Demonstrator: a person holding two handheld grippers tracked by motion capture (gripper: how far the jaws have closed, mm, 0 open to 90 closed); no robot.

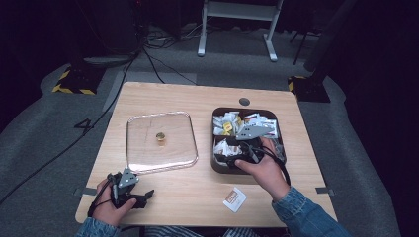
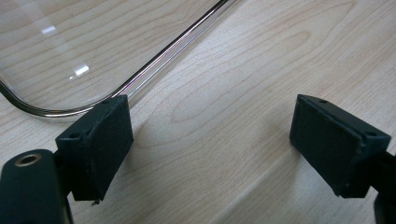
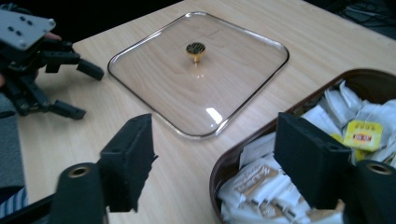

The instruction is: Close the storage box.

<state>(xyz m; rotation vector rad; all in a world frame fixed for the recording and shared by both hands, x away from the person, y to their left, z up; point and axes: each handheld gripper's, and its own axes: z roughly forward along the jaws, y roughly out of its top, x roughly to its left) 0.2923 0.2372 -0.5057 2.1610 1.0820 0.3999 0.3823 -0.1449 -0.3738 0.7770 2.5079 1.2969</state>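
Flat, glass lid (image 1: pixel 160 142) knob up.

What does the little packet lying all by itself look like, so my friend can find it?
Start at the wooden table, then go to its near edge, below the dark box of packets. The lone packet lies flat there: small, white with a brownish label, outside the box.

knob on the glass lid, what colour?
Gold, on the clear square glass lid's small round knob; shows best in the right gripper view.
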